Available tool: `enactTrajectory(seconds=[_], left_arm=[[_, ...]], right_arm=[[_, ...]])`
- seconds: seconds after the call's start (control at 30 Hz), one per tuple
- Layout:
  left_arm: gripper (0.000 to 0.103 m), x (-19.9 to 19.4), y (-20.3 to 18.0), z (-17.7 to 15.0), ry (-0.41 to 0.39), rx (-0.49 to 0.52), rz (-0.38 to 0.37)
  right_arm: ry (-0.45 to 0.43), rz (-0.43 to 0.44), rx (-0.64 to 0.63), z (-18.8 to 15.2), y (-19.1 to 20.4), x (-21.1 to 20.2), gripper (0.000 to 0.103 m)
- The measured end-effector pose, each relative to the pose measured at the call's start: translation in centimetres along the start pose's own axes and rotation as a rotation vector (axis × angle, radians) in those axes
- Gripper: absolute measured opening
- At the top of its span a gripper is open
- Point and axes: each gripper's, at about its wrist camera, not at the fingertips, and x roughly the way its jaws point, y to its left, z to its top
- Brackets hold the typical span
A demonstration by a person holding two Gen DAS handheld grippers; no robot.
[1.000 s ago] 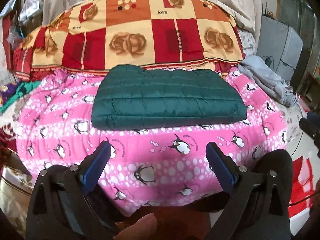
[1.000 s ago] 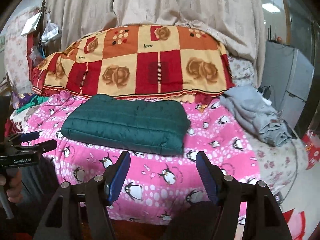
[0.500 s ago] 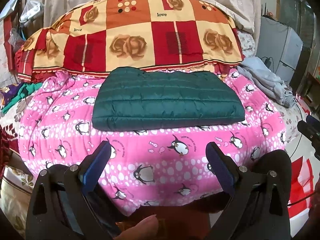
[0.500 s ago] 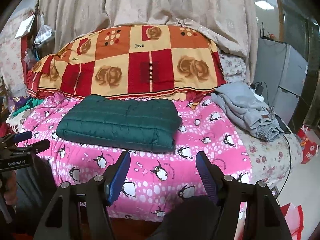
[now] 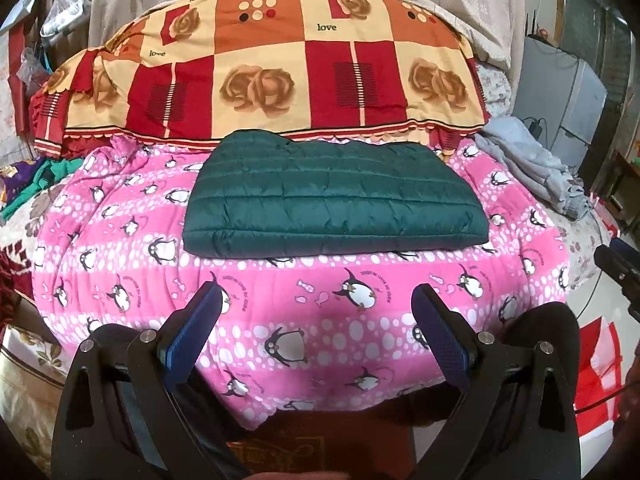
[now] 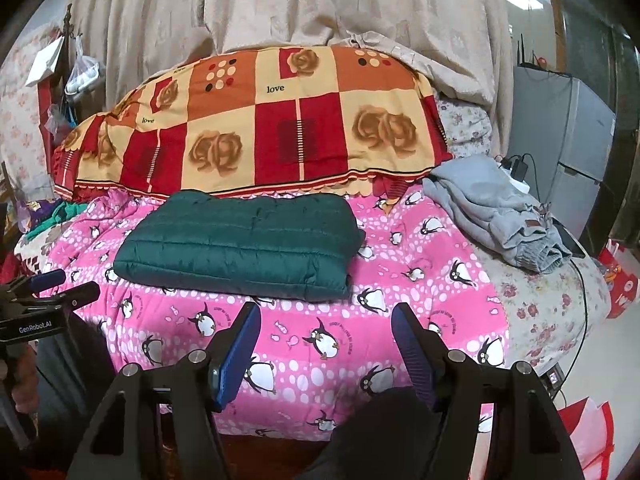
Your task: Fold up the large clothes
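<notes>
Left wrist view looks down over the left gripper (image 5: 316,300), whose blue-padded jaws stand wide apart with nothing between them, held back from the near edge of the bed. The folded green quilted jacket (image 5: 334,200) lies flat as a neat rectangle on the pink penguin blanket (image 5: 280,304), its long side running across the bed, its far edge just beside the scalloped hem of the red and orange rose-patterned quilt (image 5: 280,72) that is heaped behind it. A crumpled grey garment (image 5: 532,168) lies off to the right of the jacket, apart from it, on the flowered sheet near the bed's corner. At the far right edge of this view the tips of the other gripper poke in. From the right wrist view, the right gripper (image 6: 324,320) is likewise spread open and empty, hovering short of the blanket's near edge, with the jacket (image 6: 240,240) ahead and to its left and the grey garment (image 6: 496,216) ahead and to its right. The left gripper (image 6: 52,288) shows at the left edge of this view, with part of a hand (image 6: 22,380) below it on the handle. A pale patterned curtain (image 6: 320,0) hangs behind the bed, and a grey cabinet (image 6: 576,140) stands to the right
</notes>
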Motion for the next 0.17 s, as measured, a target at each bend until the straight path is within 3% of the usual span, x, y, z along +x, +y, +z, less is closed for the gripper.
enactTrajectory(seconds=[0.17], left_arm=[[0.096, -0.24, -0.06, 0.11, -0.011, -0.006, 0.006]], right_arm=[[0.0, -0.001, 0.003, 0.11, -0.03, -0.08, 0.065]])
